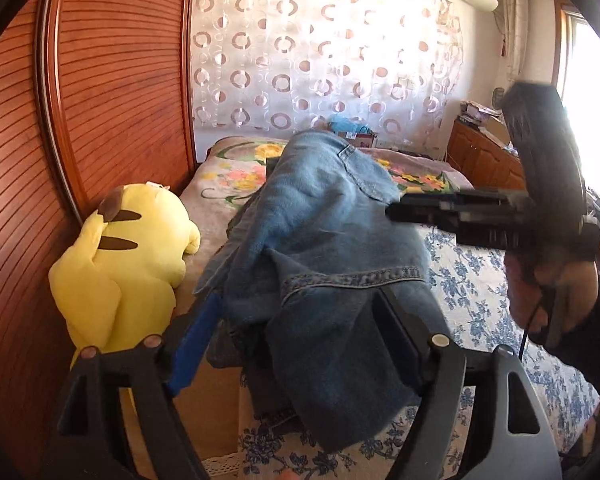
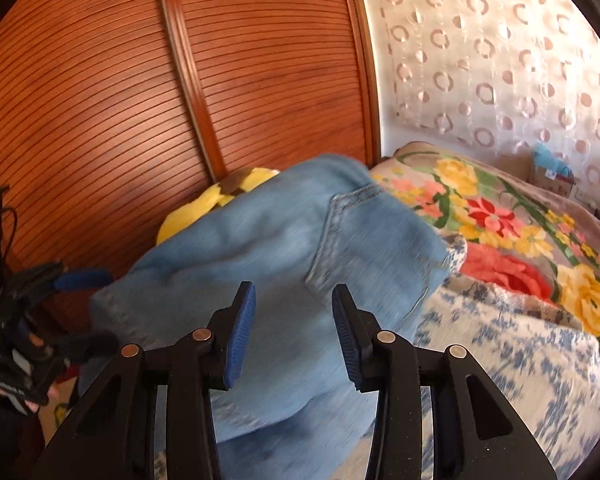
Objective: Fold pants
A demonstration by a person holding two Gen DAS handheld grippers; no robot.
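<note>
Left gripper [image 1: 300, 320]: jaws wide, straddling the near hem of the pants; the pads do not visibly press the cloth.
Right gripper [image 2: 294, 332]: jaws at a narrow gap, empty; blue ribbed pads [image 2: 242, 332] hover above the denim.
Pants [image 1: 320, 232]: blue denim, bunched on the bed, hem stitching nearest, 1 back pocket farther off.
Left wrist view only: the person's hand [image 1: 556, 292] grips the right gripper's handle at right; wooden cabinet far right.
Right wrist view only: the left gripper's body, near left.
Bedspread [image 1: 472, 280]: white, blue floral print.
Plush toy [image 1: 128, 256]: yellow, soft, left of pants.
Blanket [image 2: 500, 216]: multicolour floral, far.
Wardrobe [image 2: 140, 80]: ribbed red-brown wood.
Curtain [image 1: 320, 48]: sheer, ring pattern.
</note>
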